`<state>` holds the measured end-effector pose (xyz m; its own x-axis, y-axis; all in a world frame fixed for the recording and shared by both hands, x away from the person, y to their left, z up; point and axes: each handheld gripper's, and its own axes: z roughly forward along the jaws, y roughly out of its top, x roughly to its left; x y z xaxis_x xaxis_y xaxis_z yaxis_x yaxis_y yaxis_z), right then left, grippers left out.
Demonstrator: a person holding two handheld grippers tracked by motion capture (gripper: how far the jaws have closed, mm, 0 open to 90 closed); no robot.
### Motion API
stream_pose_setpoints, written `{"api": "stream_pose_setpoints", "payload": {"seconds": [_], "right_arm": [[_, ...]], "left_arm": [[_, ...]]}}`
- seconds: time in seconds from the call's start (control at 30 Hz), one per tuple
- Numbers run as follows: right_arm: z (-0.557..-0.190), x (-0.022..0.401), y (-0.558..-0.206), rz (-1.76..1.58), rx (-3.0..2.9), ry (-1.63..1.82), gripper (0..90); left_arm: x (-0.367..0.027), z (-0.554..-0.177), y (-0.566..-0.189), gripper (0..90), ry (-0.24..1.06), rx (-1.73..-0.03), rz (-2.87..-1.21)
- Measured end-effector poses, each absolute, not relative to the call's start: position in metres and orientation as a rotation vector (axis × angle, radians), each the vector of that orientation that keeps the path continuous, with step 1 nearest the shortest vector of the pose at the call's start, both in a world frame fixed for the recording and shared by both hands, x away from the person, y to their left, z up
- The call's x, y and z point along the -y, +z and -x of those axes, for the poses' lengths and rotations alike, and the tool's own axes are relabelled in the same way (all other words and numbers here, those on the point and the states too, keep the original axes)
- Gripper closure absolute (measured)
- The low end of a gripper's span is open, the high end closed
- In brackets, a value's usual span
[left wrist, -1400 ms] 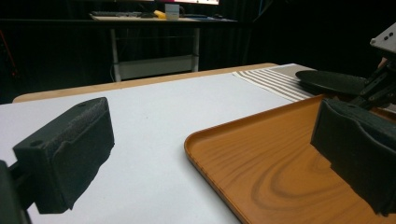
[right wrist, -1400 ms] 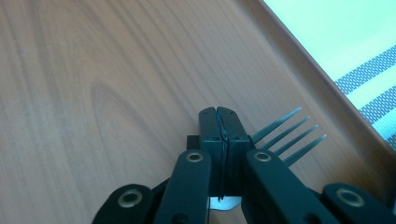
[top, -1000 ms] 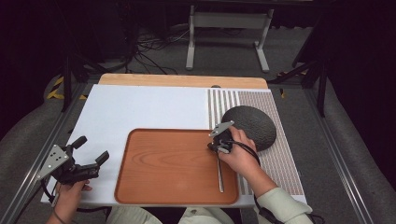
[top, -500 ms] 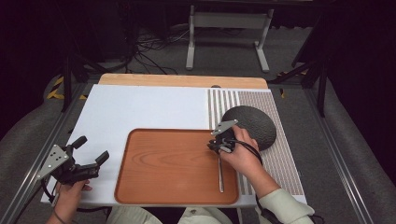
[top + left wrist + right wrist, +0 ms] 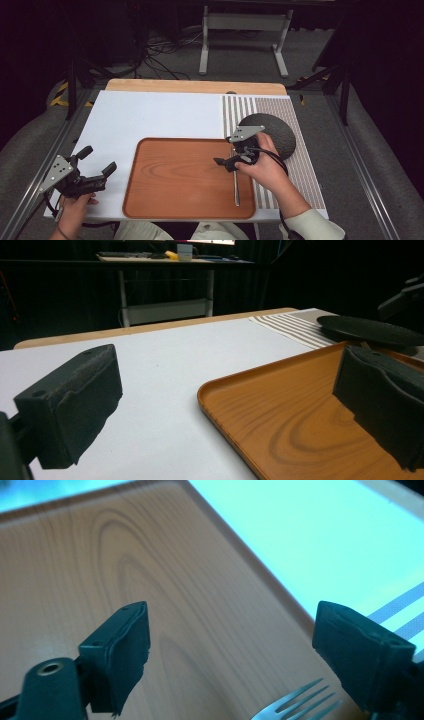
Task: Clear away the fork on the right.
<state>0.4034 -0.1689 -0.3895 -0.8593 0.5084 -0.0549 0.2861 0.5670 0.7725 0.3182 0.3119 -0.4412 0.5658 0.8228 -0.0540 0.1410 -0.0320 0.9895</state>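
A metal fork [image 5: 236,186] lies flat along the right side of the wooden tray [image 5: 180,180]. My right gripper [image 5: 226,163] hovers just above the fork's tine end. Its jaws have just been opening and now stand wide apart, gripping nothing. In the right gripper view the fork tines [image 5: 297,704] rest on the tray [image 5: 165,580] below the open right gripper [image 5: 230,625], touching neither pad. My left gripper [image 5: 97,160] is held low at the table's left front corner, open and empty. The left gripper view shows the same open left gripper [image 5: 230,375] facing the tray [image 5: 280,410].
A dark round plate [image 5: 272,132] sits on a striped placemat [image 5: 300,165] right of the tray, close behind my right hand. The white table surface [image 5: 150,120] stretches behind the tray. A wooden strip [image 5: 195,86] borders the far edge. The plate [image 5: 370,329] also appears in the left gripper view.
The right gripper's jaws have parted and let go of the fork, which stays on the tray. The right hand has lifted slightly. The left gripper has not moved.
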Motion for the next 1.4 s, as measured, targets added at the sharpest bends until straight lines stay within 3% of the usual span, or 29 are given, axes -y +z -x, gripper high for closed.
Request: {"api": "stream_pose_setpoints", "payload": {"seconds": [0.67, 1.4], "right_arm": [[-0.371, 0.232, -0.375, -0.598, -2.209, 1.495, 12.1], [-0.346, 0.294, -0.419, -0.748, -1.993, 1.601, 12.0]], "left_arm": [[-0.311, -0.318, -0.442, 0.0, 0.673, -0.855, -1.526], [-0.311, -0.318, -0.442, 0.0, 0.678, -0.863, -1.524]]}}
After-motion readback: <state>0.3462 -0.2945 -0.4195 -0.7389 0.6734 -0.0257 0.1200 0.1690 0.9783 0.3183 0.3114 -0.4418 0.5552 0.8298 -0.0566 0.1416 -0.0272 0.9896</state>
